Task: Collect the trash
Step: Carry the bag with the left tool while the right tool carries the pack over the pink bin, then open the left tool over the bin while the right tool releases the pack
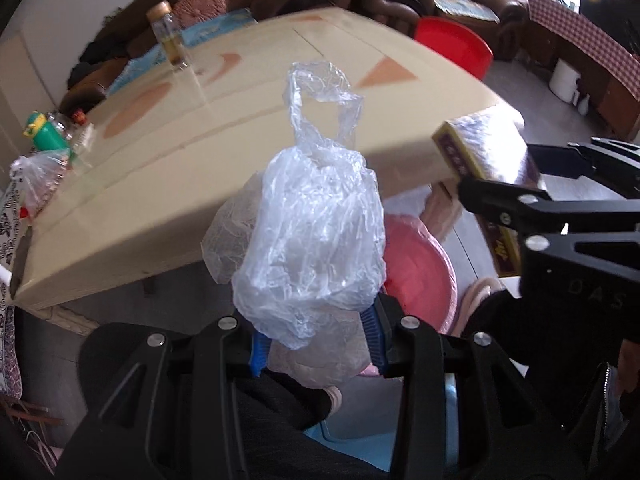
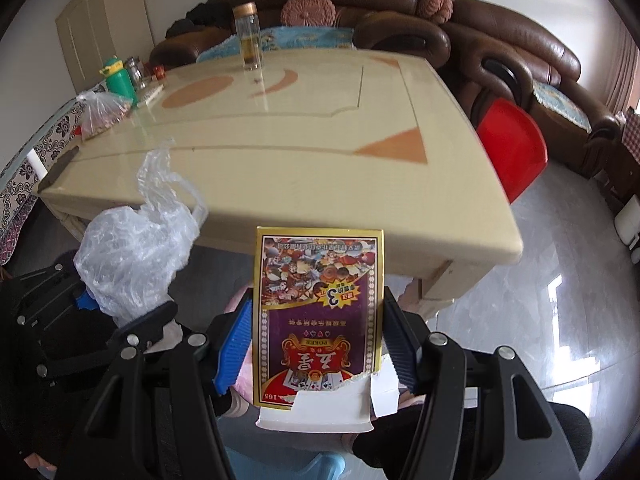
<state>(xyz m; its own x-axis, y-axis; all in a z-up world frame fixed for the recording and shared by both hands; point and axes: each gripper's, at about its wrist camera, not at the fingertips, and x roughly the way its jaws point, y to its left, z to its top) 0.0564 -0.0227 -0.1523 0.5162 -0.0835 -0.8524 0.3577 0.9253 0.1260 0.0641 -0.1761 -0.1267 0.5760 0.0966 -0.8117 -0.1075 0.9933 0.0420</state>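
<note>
My left gripper is shut on a crumpled clear plastic bag, held up in front of the cream table edge. The bag also shows in the right wrist view at the left, with the left gripper below it. My right gripper is shut on a torn purple and gold playing-card box, held upright before the table. In the left wrist view the box and right gripper are at the right. A pink lined bin sits below.
On the table stand a glass bottle, a green bottle and a tied bag of food at the far left. A red chair stands right of the table. Brown sofas line the back. A blue container is below.
</note>
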